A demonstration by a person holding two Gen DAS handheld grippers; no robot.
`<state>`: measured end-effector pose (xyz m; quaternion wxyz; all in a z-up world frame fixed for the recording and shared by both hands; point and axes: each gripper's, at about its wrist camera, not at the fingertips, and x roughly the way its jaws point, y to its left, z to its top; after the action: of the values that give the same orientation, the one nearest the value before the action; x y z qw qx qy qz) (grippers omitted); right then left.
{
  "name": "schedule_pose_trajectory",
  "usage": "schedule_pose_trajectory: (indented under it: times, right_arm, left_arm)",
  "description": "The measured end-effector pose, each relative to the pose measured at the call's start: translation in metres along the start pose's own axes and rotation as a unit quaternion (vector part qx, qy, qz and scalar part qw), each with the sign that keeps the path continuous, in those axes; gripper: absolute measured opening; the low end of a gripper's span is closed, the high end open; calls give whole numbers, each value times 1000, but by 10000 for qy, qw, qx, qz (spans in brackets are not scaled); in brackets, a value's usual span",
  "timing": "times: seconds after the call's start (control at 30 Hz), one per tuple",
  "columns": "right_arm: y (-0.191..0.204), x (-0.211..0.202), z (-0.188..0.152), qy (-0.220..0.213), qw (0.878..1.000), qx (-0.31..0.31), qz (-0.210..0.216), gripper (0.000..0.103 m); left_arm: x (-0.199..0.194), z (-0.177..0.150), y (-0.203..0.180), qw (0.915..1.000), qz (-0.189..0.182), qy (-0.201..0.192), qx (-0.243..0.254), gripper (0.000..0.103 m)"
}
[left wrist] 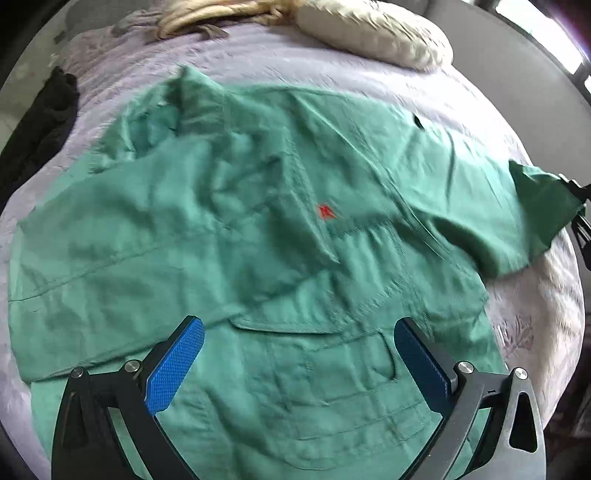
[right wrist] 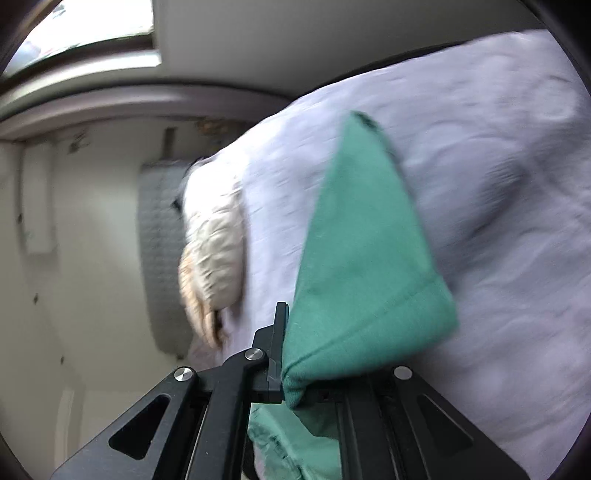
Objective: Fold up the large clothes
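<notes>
A large green shirt (left wrist: 236,236) with a small red logo lies spread and creased on a bed with a pale lilac cover (left wrist: 332,62). My left gripper (left wrist: 299,347) hovers over its lower part, blue pads wide apart, holding nothing. At the right edge of the left wrist view my right gripper (left wrist: 581,206) pinches the end of the shirt's sleeve (left wrist: 543,206). In the right wrist view the green sleeve (right wrist: 369,258) is clamped between the fingers of the right gripper (right wrist: 291,369) and hangs over them, hiding one finger.
A cream pillow (left wrist: 373,33) and crumpled beige bedding (left wrist: 207,14) lie at the bed's far end. Dark clothing (left wrist: 40,122) sits at the left bed edge. A pale floor (right wrist: 74,258) and a grey mat (right wrist: 159,258) lie beside the bed.
</notes>
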<state>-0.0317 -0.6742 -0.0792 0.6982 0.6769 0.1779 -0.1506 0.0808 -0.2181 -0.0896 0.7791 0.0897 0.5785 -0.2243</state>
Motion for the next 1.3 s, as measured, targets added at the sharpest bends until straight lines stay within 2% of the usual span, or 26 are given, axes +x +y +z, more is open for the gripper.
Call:
schedule_pose_trajectory:
  times: [0.2,0.33,0.4,0.53,0.57,0.67,0.77,0.9,0.97,1.03,1.07,1.1,1.13,1.17,1.2,1.23,1.3]
  right_arm:
    - [77,42,-54,608,9924,-1022,329,5]
    - [136,82,-117,1058,9718,-2091,271,5]
    - [164,106,-163,1338,9529,-2717,178,5]
    - [193,157,-261,1941,9025,-3843,-122,6]
    - [192,175,-293,2161,8852,-4109,-292,6]
    - [169,220,-365,2726,8473,-4510,-657,5]
    - [132,260,-410,3152,8296,-4459,-1163,6]
    - [92,276,-435,3250,8218,-4329,-1781,10]
    - [85,265,-432,3324,8341,-4069,-1679,22]
    - [86,251,-425,3250,8528,-3784,-1548,70]
    - [89,245,-420,3069,8624,-3720,-1542,73]
    - [91,240,-416,2903,8680,-3704,-1585,73]
    - [94,238,-413,2733,8725,-3716,-1614,66]
    - [101,240,-412,2631,8739,-3761,-1603,55]
    - [105,243,-414,2611,8700,-3855,-1625,17]
    - [114,249,-418,2631,8614,-4017,-1659,9]
    - [135,257,-444,2729,8271,-4658,-1566,9]
  left_arm:
    - [-10,-3,52,9990,78,-162,-417,103]
    - [-19,-13,95,9971,128,-331,-679,103]
    - [-21,-15,124,9952,185,-409,-868,103]
    - [-31,-22,175,9894,374,-575,-1283,103]
    - [-34,-25,182,9880,426,-598,-1359,103]
    - [-38,-35,214,9839,543,-661,-1570,103]
    - [-38,-45,237,9823,595,-648,-1656,103]
    - [-34,-62,254,9814,540,-563,-1751,103]
    - [-33,-68,258,9809,509,-559,-1792,103]
    - [-33,-74,261,9801,452,-566,-1846,103]
    - [-35,-76,262,9798,422,-581,-1866,103]
    - [-36,-78,264,9794,395,-601,-1888,103]
    - [-37,-79,266,9791,387,-617,-1900,103]
    - [-39,-80,267,9788,378,-637,-1910,103]
    - [-40,-81,269,9783,377,-662,-1927,103]
    - [-42,-82,271,9776,390,-684,-1953,103]
    - [-46,-84,277,9761,413,-726,-2008,103]
